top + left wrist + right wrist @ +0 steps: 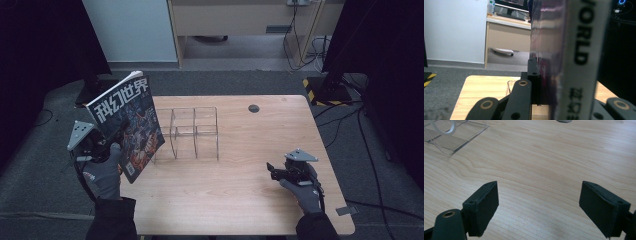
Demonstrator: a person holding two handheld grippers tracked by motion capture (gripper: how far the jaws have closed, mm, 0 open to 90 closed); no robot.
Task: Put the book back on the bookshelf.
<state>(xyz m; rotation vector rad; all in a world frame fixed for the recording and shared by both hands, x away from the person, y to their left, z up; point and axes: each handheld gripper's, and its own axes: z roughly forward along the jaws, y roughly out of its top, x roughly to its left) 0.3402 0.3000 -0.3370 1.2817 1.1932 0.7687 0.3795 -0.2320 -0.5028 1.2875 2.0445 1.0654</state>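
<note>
Above the table's (240, 200) left edge: left gripper (102, 145) clamped on magazine (127, 125), held upright, tilted, clear of the surface | clear acrylic rack (192, 132) just beside, slots empty | right gripper (272, 171) idle on the table, jaws wide apart, holding nothing | advice: square spine to a slot, lower straight, release only once seated.

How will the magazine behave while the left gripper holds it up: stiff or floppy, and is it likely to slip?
The magazine probably stays fairly stiff: it stands raised and tilted without visible sagging. Its glossy cover may be slippery, though the left gripper clamps it near the spine. It looks thick, so perhaps somewhat heavy.
</note>
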